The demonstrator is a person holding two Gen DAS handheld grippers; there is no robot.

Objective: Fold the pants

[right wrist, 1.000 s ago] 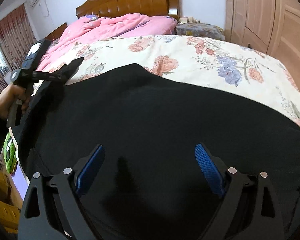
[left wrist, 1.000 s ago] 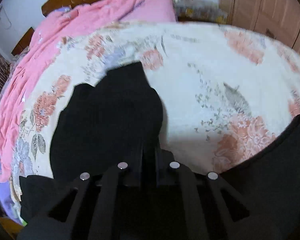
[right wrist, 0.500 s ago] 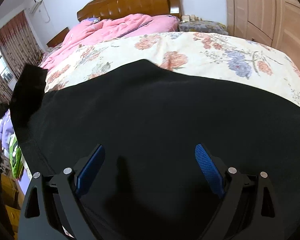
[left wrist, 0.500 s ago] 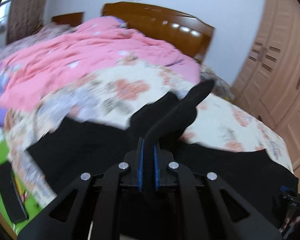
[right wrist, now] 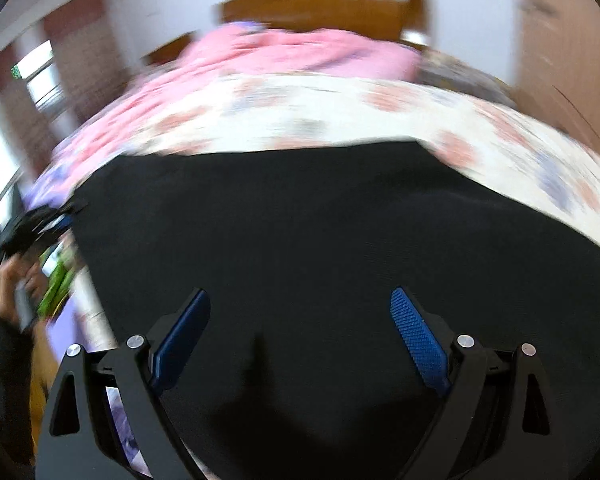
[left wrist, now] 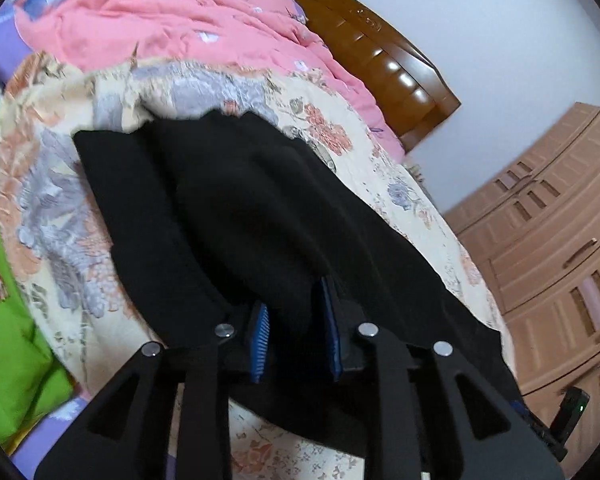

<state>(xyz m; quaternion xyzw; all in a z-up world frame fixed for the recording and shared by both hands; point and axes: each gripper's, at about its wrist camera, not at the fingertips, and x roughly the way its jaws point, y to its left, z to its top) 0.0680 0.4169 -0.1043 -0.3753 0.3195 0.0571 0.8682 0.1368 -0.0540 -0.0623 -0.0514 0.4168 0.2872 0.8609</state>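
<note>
The black pants lie spread on the floral bedspread. My left gripper has its blue pads a little apart with a fold of the black fabric between them; the cloth runs forward from the pads over the rest of the pants. In the blurred right wrist view the pants fill the middle. My right gripper is wide open and empty just above the fabric. The left gripper and the hand that holds it show at the left edge.
A pink quilt lies bunched toward the wooden headboard. A wooden wardrobe stands on the right. A green item lies beside the bed on the left. The bed edge runs just under both grippers.
My left gripper has swung the held fold over the pants and its pads have parted slightly. The right gripper stays open and the view has blurred with motion.
</note>
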